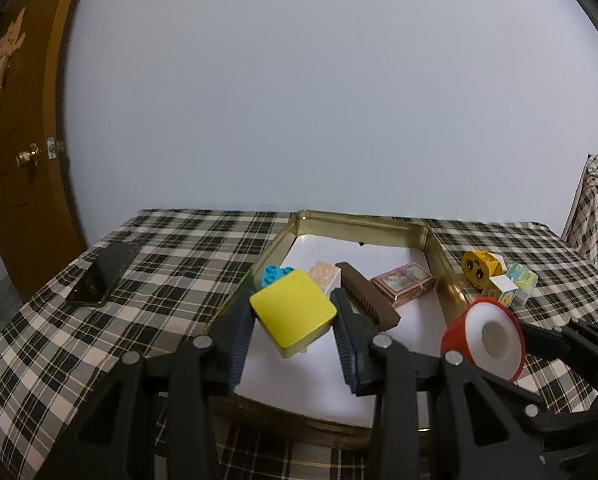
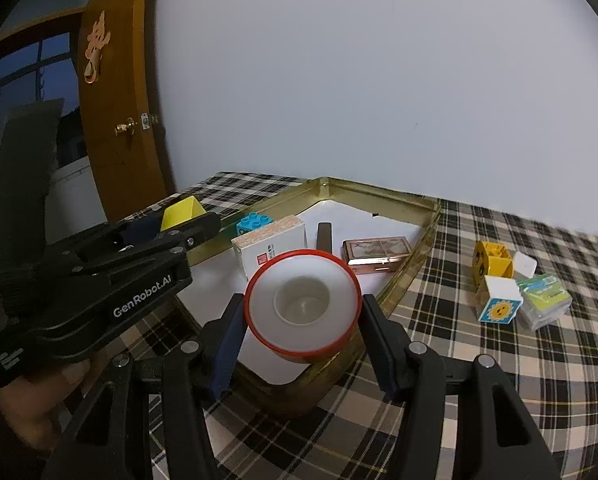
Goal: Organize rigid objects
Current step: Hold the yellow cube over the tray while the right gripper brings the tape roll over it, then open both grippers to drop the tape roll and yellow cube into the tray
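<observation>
Left gripper (image 1: 293, 322) clamps a yellow block (image 1: 293, 314) above the tray's (image 1: 273, 250) near left corner. Right gripper (image 2: 301, 330) clamps a red-rimmed white cup (image 2: 302, 306) over the tray's near right edge. Left gripper body reads "GenRobot.AI". In the tray: blue brick (image 2: 253, 222), white box (image 2: 273, 250), brown bar (image 2: 324, 235), pink tin (image 2: 377, 255). Toward the surface's right edge: yellow face block (image 2: 491, 266), sun cube (image 2: 499, 300), green pack (image 2: 543, 300).
</observation>
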`<act>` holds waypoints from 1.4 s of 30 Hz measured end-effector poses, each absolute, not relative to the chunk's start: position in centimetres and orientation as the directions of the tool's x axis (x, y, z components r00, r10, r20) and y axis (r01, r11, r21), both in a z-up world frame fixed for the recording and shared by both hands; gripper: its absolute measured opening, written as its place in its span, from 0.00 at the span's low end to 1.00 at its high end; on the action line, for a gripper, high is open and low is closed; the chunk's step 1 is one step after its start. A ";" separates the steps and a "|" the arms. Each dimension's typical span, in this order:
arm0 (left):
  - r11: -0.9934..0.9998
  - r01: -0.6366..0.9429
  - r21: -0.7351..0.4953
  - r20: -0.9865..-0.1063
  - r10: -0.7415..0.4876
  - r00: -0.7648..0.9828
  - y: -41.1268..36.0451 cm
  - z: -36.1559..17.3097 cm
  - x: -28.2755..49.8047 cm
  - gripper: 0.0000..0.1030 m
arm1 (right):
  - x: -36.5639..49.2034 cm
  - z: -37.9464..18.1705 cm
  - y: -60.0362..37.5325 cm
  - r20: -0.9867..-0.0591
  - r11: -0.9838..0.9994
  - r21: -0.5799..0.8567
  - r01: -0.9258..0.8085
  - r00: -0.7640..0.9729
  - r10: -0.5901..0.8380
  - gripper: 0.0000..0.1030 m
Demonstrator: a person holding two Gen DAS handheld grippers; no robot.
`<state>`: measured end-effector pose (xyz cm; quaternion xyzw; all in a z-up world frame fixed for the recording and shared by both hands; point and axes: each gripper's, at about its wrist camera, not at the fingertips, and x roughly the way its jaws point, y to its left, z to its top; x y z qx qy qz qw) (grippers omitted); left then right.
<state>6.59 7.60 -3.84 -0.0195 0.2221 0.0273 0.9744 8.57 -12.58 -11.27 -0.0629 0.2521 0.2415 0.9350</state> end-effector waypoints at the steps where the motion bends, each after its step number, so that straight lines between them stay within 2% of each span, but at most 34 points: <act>1: 0.998 -0.057 -0.026 -0.440 0.040 0.897 7.6 -3.9 6.8 0.37 | 8.6 -11.3 -12.6 -0.504 0.875 0.010 -0.485 0.753 0.423 0.57; 7: 0.999 -0.028 -0.023 -0.486 0.014 0.874 7.9 -4.3 8.2 0.37 | 9.4 -11.6 -12.2 -0.531 0.862 0.053 -0.505 0.717 0.452 0.57; 13: 1.000 -0.004 -0.003 -0.527 0.001 0.850 8.0 -3.9 10.4 0.37 | 11.1 -10.6 -11.9 -0.519 0.864 0.027 -0.503 0.732 0.442 0.57; 26: 0.997 0.079 -0.010 -0.649 -0.067 0.758 7.1 -3.5 16.0 0.37 | 18.3 -10.3 -11.8 -0.583 0.892 -0.062 -0.448 0.741 0.332 0.57; 31: 0.997 0.056 0.048 -0.681 -0.009 0.732 6.5 -4.2 17.7 0.37 | 20.7 -10.6 -11.2 -0.613 0.896 -0.068 -0.440 0.727 0.310 0.57; 32: 0.997 0.050 0.055 -0.689 0.002 0.725 6.6 -4.3 18.0 0.41 | 21.2 -10.7 -11.0 -0.623 0.893 -0.065 -0.445 0.717 0.312 0.58; 34: 0.997 0.014 0.075 -0.693 0.042 0.719 6.9 -4.4 18.2 0.55 | 21.8 -11.0 -10.8 -0.640 0.884 -0.045 -0.465 0.693 0.332 0.58; 36: 0.996 -0.028 0.085 -0.665 0.078 0.743 7.4 -3.8 17.8 0.83 | 21.5 -10.9 -10.9 -0.622 0.887 -0.048 -0.459 0.708 0.333 0.59; 38: 0.996 -0.043 0.074 -0.644 0.081 0.760 7.8 -3.3 17.3 0.98 | 20.9 -10.6 -11.5 -0.601 0.892 -0.040 -0.450 0.724 0.338 0.70; 42: 0.997 -0.066 0.052 -0.616 0.083 0.784 7.5 -2.2 16.1 0.99 | 19.3 -9.6 -14.6 -0.553 0.909 -0.014 -0.418 0.760 0.341 0.72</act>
